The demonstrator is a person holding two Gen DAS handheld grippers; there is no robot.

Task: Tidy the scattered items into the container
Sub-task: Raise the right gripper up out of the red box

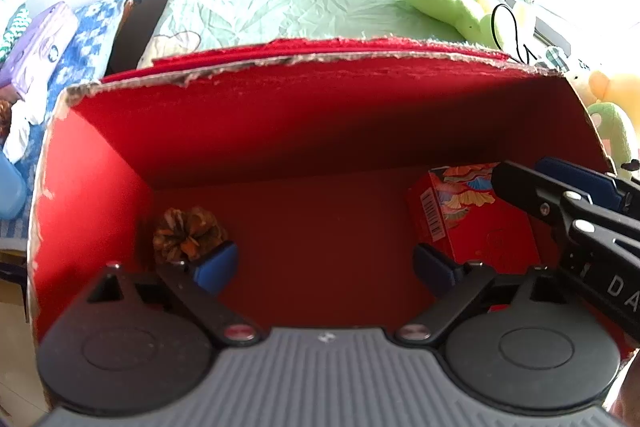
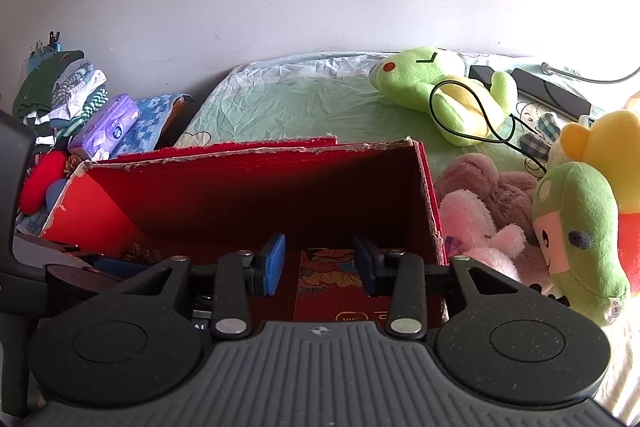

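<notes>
The red cardboard container [image 1: 280,115] stands open on the bed, its torn rim toward the top. On its floor lie a pine cone [image 1: 188,233] in the left corner and a small red patterned box [image 1: 472,223] at the right. My left gripper [image 1: 326,263] hangs inside the container, wide open, with nothing between its blue pads. My right gripper [image 2: 320,259] is open just over the small red box [image 2: 324,279], its pads clear of it. In the left wrist view the right gripper [image 1: 528,173] reaches in from the right. The container [image 2: 240,187] and pine cone [image 2: 142,253] also show in the right wrist view.
Plush toys crowd the container's right side: a green frog [image 2: 436,87], a pink one [image 2: 476,227], a brown one [image 2: 496,183] and a green-and-yellow doll [image 2: 580,227]. A black cable [image 2: 472,115] loops over the frog. A purple tissue pack [image 2: 108,125] and folded clothes [image 2: 60,87] lie left.
</notes>
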